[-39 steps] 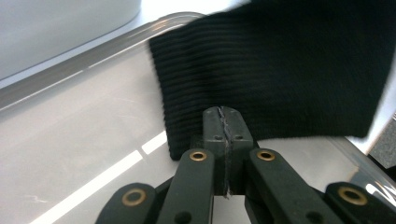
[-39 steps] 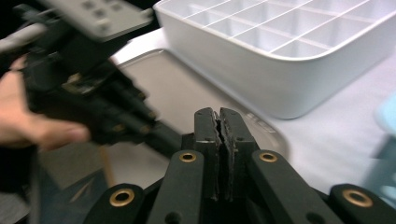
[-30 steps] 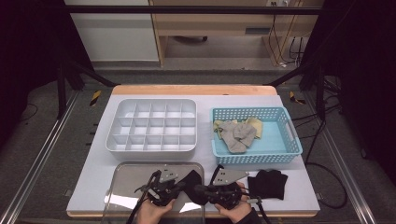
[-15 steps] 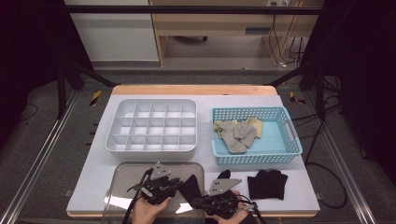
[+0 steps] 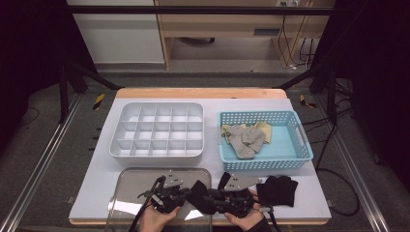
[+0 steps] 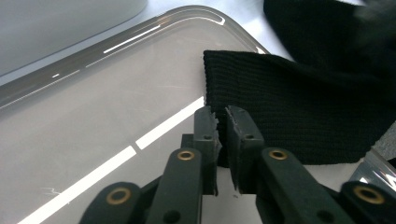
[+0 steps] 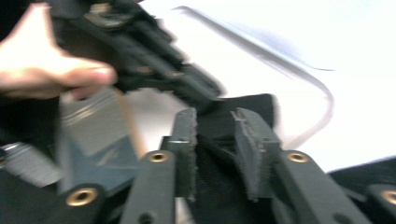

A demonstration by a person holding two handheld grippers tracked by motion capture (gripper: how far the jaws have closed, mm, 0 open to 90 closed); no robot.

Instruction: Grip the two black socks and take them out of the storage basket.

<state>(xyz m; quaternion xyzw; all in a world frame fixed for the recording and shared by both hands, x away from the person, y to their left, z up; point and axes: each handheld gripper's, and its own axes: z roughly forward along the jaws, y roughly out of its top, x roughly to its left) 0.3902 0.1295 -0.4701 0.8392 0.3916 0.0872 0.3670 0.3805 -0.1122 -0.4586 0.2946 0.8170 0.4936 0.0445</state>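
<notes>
Black sock (image 5: 200, 193) handling over the clear lid (image 5: 130, 191): left gripper (image 6: 222, 122) nearly closed on its cuff, right gripper (image 7: 215, 122) just opened partway, cloth loose between; regrip needed next.

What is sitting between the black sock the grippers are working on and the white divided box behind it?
Nothing visible: the black sock lies on the clear lid's right part, and only bare lid and table lie between it and the white divided box.

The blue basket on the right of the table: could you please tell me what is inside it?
Inside the blue basket lies a loose heap of grey socks with a yellowish piece behind them. How many there are, and whatever lies beneath the heap, is covered.
</notes>
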